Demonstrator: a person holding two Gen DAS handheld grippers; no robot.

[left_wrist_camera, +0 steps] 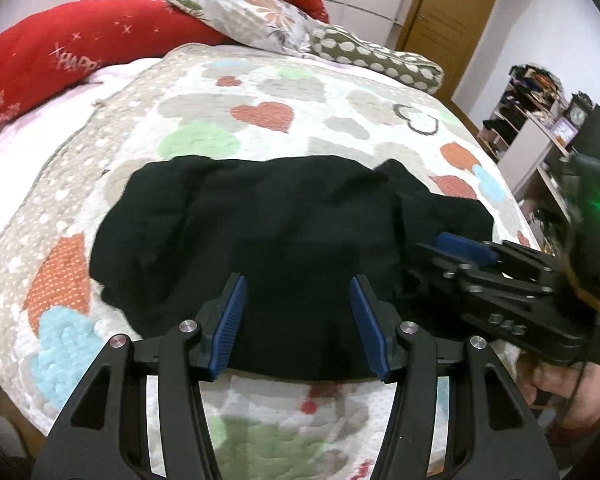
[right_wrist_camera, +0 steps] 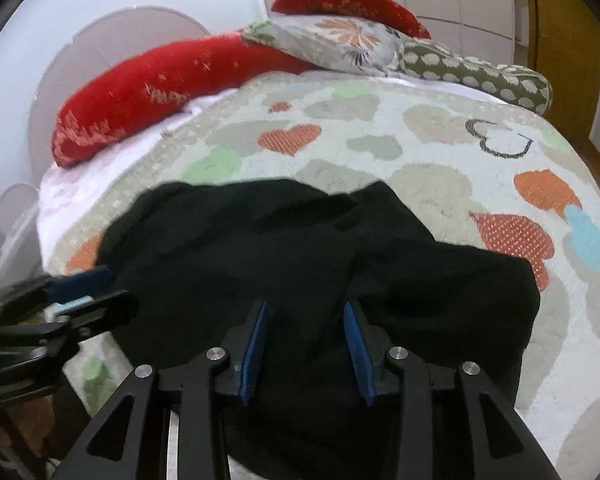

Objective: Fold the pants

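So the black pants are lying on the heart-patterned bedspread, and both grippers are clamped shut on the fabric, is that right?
Not quite. The black pants do lie on the heart-patterned bedspread, but neither gripper is clamped on them. The left wrist view shows the left gripper with its jaws apart, and the right wrist view shows the right gripper likewise open above the fabric.

The left tongs (left_wrist_camera: 298,286) are black, with angular cut-out arms, round silver pivot screws and ribbed blue pads on the fingers (left_wrist_camera: 236,300). The right tongs (right_wrist_camera: 306,312) look the same. Seen from the left camera, the right tool's body bears pale raised letters, a green light and a thin black cable; the hand (left_wrist_camera: 556,380) under it seems to end in a reddish cuff.
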